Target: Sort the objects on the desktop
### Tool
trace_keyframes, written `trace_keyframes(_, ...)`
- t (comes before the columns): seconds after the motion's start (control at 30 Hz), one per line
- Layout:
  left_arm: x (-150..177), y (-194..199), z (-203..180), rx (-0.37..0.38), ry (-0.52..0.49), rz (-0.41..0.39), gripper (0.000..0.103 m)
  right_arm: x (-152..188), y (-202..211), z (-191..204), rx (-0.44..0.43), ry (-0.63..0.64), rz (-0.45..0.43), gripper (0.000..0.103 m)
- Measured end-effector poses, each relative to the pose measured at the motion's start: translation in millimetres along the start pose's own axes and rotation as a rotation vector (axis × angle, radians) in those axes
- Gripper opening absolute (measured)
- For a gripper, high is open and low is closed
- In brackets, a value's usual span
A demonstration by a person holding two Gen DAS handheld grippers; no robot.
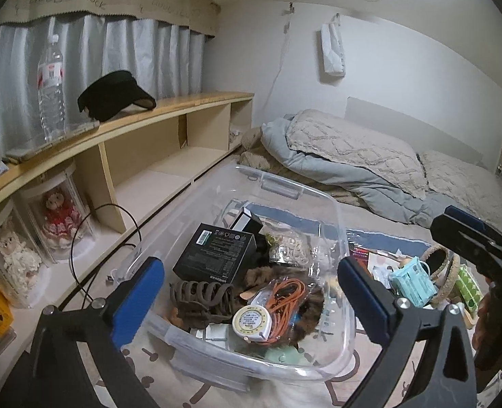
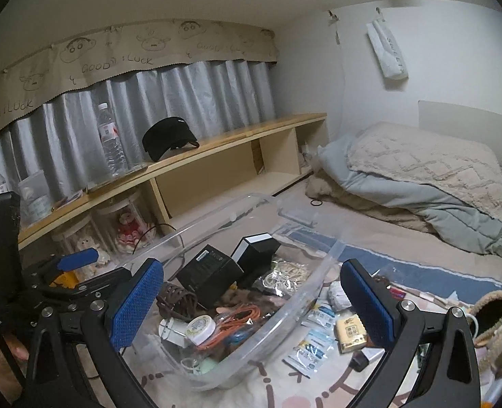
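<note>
1. Left gripper [image 1: 251, 292] has its two blue fingers [image 1: 138, 292] spread far apart, and nothing is pinched between them.
2. Right gripper [image 2: 251, 302] also has its fingers wide apart and empty.
3. Just under and in front of both grippers sits a big clear bin [image 1: 332, 210] on the bed.
4. Inside the bin, ahead of the left gripper, lies a black box [image 1: 213, 255].
5. Closer to the left gripper, near its left finger, is a brown hair clip [image 1: 200, 302].
6. Beside the clip, right between the left gripper's fingers, rests a round tape measure [image 1: 251, 323] on a bag of orange cord [image 1: 285, 302].
7. Outside the bin, past the left gripper's right finger, sits a small light blue box [image 1: 414, 282] next to a woven basket [image 1: 451, 278].
8. Under the right gripper's right finger, small packets [image 2: 315, 340] lie on the bed.
</note>
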State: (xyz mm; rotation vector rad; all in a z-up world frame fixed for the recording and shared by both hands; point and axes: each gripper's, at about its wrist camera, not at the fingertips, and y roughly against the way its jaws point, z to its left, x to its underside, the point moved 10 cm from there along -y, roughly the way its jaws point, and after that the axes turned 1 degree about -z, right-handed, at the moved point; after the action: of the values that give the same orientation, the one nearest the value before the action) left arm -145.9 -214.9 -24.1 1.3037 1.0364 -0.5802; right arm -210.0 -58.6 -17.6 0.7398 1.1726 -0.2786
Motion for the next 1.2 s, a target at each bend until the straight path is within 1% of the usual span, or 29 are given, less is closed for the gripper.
trace_keyframes(0.13, -1, 7, -10, 0.002, -0.032, -0.013, 0.103, -2, 12, -4, 0.026, 0.013, -0.021, 0.103)
trace_keyframes(0.27, -1, 11, -21, 0.013, -0.060, -0.020, 0.103, -3, 24, -17, 0.048, -0.004, -0.030, 0.103)
trace_keyframes(0.4, 0, 12, -34, 0.042, -0.064, -0.022, 0.103, -2, 39, -33, 0.086, -0.016, -0.041, 0.103)
trace_keyframes(0.6, 1, 11, -53, 0.066, -0.093, -0.022, 0.103, 7, 60, -64, 0.180, -0.021, -0.038, 0.103)
trace_keyframes(0.87, 4, 9, -94, 0.127, -0.131, -0.020, 0.103, 19, 101, -112, 0.296, -0.065, -0.043, 0.103)
trace_keyframes(1.03, 3, 7, -118, 0.156, -0.142, -0.018, 0.103, 23, 127, -136, 0.359, -0.089, -0.052, 0.103)
trace_keyframes(1.2, -1, 8, -137, 0.178, -0.130, -0.028, 0.103, 30, 153, -158, 0.428, -0.116, -0.068, 0.103)
